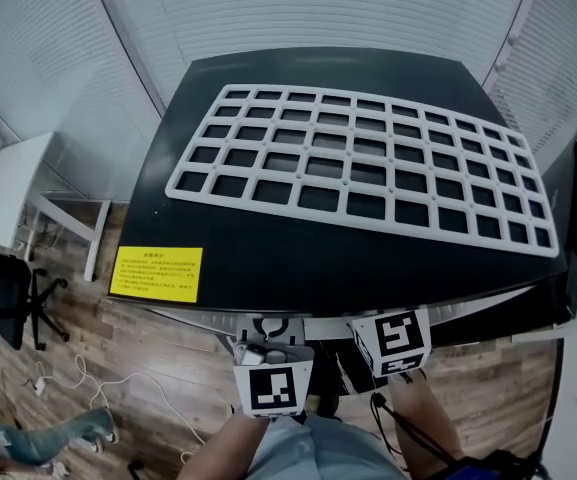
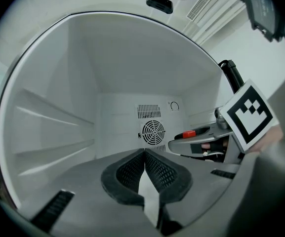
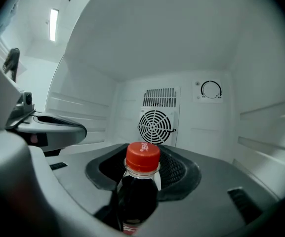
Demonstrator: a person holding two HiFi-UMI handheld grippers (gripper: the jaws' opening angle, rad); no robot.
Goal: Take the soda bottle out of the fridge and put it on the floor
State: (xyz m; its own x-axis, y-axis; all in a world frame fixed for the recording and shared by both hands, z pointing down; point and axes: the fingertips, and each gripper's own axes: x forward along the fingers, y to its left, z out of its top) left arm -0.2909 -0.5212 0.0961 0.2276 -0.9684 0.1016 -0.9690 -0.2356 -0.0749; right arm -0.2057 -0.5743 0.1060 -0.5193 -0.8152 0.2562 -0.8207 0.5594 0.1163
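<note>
Inside the fridge (image 3: 182,38), the bottle (image 3: 136,194) stands upright, red cap (image 3: 142,157) on, between the right tongs (image 3: 144,154), well in front of the fan (image 3: 155,126) on the back wall. Those tongs are partly open, their pads close along the bottle's sides; whether they press it I cannot tell. The left tongs (image 2: 144,163), just beside and also inside the fridge, are closed tip to tip on nothing.
</note>
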